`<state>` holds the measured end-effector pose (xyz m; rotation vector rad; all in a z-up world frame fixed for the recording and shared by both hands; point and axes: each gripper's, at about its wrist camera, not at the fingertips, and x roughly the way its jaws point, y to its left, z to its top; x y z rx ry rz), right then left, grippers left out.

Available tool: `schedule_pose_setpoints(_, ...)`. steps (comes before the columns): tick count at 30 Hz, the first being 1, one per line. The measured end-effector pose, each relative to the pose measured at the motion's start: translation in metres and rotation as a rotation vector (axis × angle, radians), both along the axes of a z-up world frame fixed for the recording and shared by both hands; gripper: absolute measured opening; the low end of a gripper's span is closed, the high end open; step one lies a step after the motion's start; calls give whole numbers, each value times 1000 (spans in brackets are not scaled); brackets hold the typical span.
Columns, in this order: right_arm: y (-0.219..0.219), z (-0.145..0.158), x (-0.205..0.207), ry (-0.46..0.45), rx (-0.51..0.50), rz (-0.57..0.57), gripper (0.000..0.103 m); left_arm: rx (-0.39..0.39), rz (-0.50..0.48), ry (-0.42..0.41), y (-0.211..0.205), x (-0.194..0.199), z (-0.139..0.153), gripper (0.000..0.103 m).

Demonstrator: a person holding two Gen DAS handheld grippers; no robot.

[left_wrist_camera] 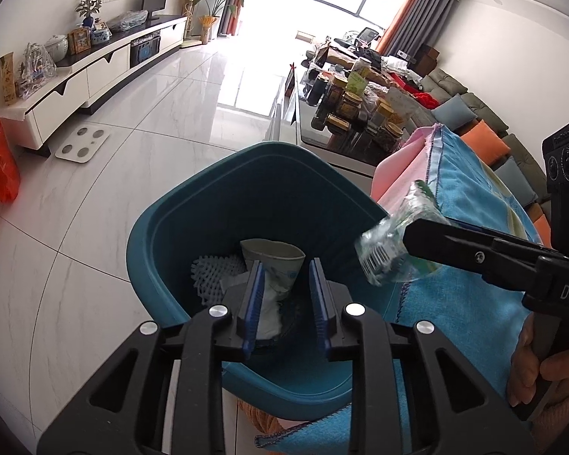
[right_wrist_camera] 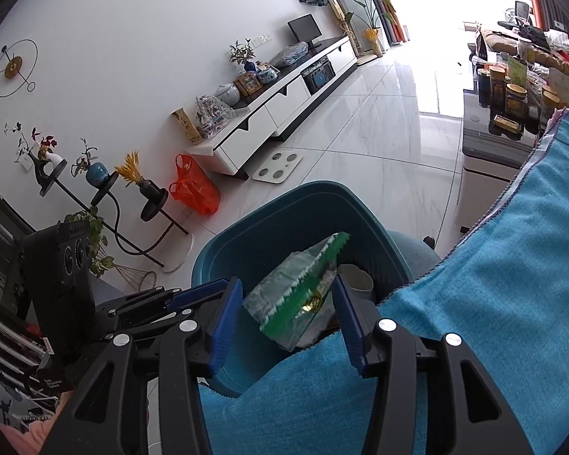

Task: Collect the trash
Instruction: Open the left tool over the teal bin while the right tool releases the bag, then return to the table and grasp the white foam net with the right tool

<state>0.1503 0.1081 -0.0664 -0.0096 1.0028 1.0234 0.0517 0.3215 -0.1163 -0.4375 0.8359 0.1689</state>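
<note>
A teal plastic bin (left_wrist_camera: 163, 227) stood on the pale marble floor (left_wrist_camera: 95, 265) directly below and ahead of both hand-held grippers. The left gripper (left_wrist_camera: 286, 295) pointed down into the bin with its blue-padded jaws apart and nothing pressed between them. Seen through that gap, a crumpled paper cup (left_wrist_camera: 275, 261) with a printed pattern lay inside the bin, mouth up and leaning; a white foam net sleeve (left_wrist_camera: 212, 275) lay just to the left of it, and more white material sat beneath, too hidden to name. The right gripper (right_wrist_camera: 290, 314) reached in from the right side over the bin's rim, its jaws also spread. A clear plastic wrapper (right_wrist_camera: 299, 303) with green and white print and a barcode sat in the space between its pads; it appeared blurred, and the pads did not seem to press on it, so it looked released over the bin's opening. From the right wrist view, the cup's rim showed just beyond the right finger, inside the bin. A light blue towel (right_wrist_camera: 512, 284) draped a surface beside and under the right gripper, touching the bin's near edge, with a pink cloth (left_wrist_camera: 402, 174) layered beneath it. A hand (left_wrist_camera: 527, 364) gripped the right gripper's handle.
</note>
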Motion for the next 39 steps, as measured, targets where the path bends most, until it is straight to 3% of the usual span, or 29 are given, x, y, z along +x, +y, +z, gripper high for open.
schedule_pose_setpoints(10,-14,1,4,17,26,-19,52,20,11,-37,-2,-13,10,36)
schedule_pose_setpoints(19,-62,19,-4,-15,98,-57,56,60,-45,-135,-30,-32,41,51)
schedule_pose_setpoints(30,-182,52,-37,-145,158,-220,58,52,-325,-248,-137,-27,71,58)
schedule_pose_setpoints(39,-308,60,-79,-266,105,-503,58,40,-552,-239,-235,-6,66,58)
